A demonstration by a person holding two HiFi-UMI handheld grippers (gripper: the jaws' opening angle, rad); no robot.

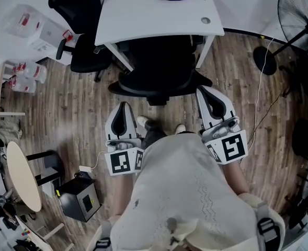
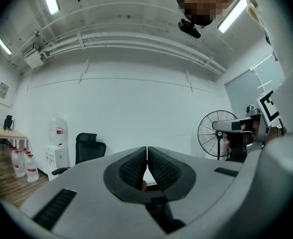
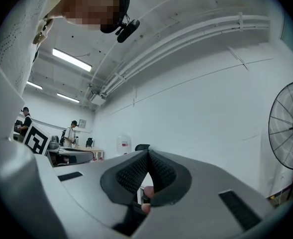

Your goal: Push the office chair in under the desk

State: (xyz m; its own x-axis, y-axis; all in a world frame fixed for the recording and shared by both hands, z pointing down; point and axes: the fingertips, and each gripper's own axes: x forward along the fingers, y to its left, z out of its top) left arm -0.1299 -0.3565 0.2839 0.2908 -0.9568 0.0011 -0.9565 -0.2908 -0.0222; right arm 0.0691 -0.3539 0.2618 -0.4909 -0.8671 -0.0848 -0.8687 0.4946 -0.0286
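Chair at twelve o'clock is partly under the desk; left gripper and right gripper, both pinched closed on nothing, should push its back evenly.

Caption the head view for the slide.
Black office chair partly under white desk; left tongs and right tongs shut, empty.

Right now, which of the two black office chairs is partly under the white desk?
The chair straight ahead of the person; the other chair stands outside, left of the desk.
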